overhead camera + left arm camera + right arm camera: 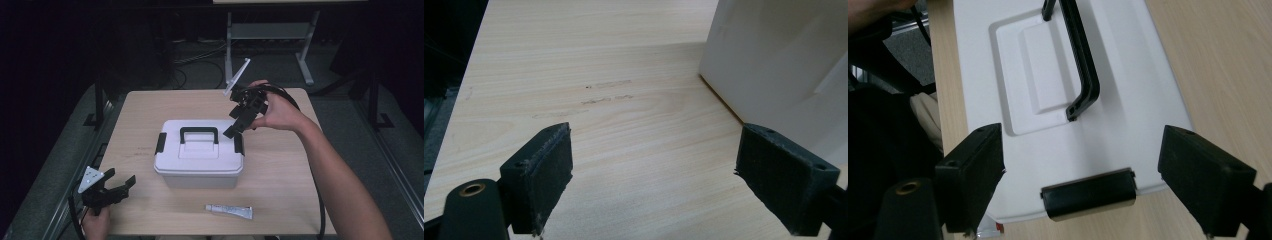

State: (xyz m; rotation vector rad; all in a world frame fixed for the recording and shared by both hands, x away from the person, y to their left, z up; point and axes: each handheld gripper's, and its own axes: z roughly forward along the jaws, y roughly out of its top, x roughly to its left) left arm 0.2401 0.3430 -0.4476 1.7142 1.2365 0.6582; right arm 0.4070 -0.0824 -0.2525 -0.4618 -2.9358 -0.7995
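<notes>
Hovering over the white box (pixel 199 152) at its 2 o'clock corner, the right gripper (pixel 239 123) has its jaws wide open and holds nothing. A black latch (pixel 1089 193) sits right between them. The left gripper (pixel 119 181), at 8 o'clock from the box, is wide open and empty too.

Box (pixel 199 162) smooth white plastic, black latches; table (pixel 280 170) matt pale wood; tube (pixel 229 211) perhaps plastic.
</notes>
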